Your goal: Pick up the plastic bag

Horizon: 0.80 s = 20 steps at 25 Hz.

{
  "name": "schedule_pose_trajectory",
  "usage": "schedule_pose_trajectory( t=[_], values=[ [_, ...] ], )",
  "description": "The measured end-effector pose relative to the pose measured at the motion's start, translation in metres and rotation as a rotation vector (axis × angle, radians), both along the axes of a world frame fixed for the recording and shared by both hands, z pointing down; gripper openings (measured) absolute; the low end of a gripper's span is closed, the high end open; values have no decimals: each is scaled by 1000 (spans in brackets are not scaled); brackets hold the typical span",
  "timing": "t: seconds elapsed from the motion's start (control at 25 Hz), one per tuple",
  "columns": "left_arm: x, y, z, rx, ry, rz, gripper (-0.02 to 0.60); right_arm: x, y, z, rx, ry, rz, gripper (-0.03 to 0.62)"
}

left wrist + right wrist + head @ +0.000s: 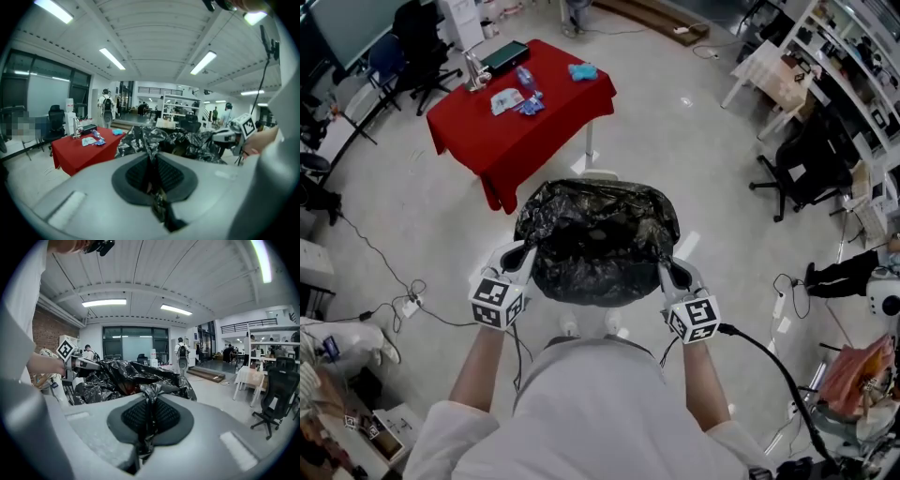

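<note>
Bag first: black plastic bag (598, 242) sits at frame centre in the head view, stretched open-mouthed between both grippers in front of the person. Left gripper (517, 265) is at the bag's left rim, jaws pressed together and pinching a fold of film; its own view shows the strip running down between the pads. Right gripper (670, 270) is at the right rim, jaws likewise clamped on a twisted bit of edge. Opposite-rim grips likely share the load and keep the thin film from slipping. Red table (520, 112) upper left, well apart, uninvolved. Can't tell from above whether the bag's bottom is off the floor.
</note>
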<state>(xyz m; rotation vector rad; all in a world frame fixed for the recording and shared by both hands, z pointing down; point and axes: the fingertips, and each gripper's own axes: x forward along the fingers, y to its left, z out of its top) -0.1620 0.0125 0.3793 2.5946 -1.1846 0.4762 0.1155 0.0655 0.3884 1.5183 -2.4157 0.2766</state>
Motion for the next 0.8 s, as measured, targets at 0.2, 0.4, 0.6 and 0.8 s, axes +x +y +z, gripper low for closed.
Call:
schedule_pose_trajectory(
  t=[0.2,0.4,0.6,0.8],
  values=[
    [13,2,-4,3,27,-24,6,6,3,-7,22,-3,-30,2],
    [31,2,-5,0,21,-20,6,16,1,-10,24,-25,-43,2],
    [37,-3,-6,13,18,-21,6,18,-3,-9,33,-24,-48,2],
    [42,-9,-10,24,27,-28,6,24,-14,-13,50,-17,-55,2]
  ],
)
